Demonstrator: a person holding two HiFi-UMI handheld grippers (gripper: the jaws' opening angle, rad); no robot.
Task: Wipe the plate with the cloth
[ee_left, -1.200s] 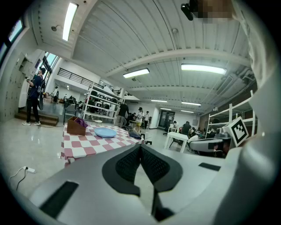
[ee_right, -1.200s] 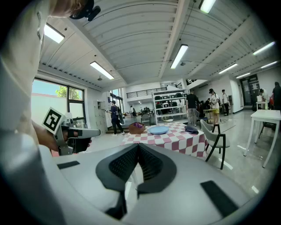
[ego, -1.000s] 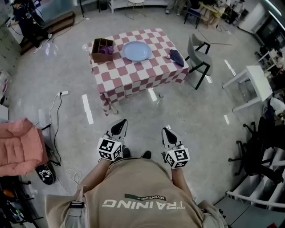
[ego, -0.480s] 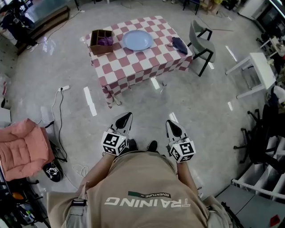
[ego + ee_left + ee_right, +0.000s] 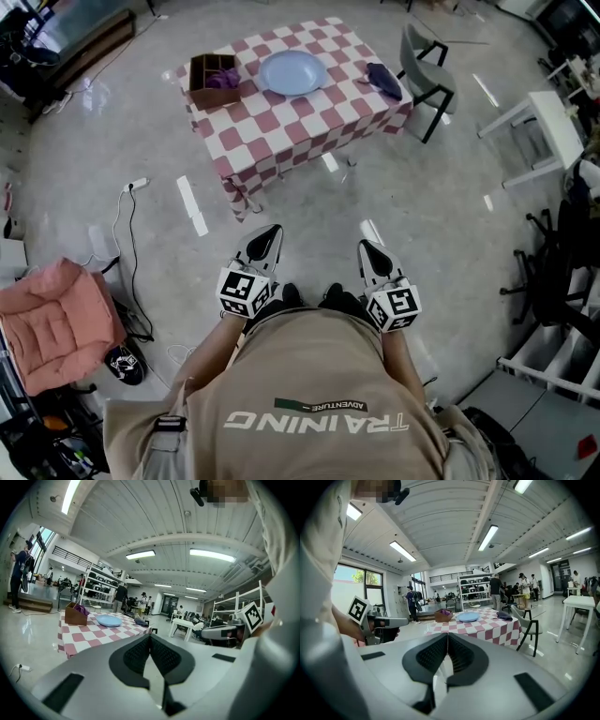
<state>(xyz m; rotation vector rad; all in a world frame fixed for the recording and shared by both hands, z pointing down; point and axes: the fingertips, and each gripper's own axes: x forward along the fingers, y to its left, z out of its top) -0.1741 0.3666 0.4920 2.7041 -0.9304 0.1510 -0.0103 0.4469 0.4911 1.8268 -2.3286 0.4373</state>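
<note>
Grippers: left & right both closed, empty, held at waist, well apart from table. Plate sits mid-table, cloth to its right near the edge. Task looks unstarted: cloth untouched; approach, pickup & wiping all left.

My head camera looks steeply down; both gripper cameras face the far table (shared by all).

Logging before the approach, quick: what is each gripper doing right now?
Left gripper: jaws closed, holding nothing.
Right gripper: jaws closed, holding nothing.
</note>
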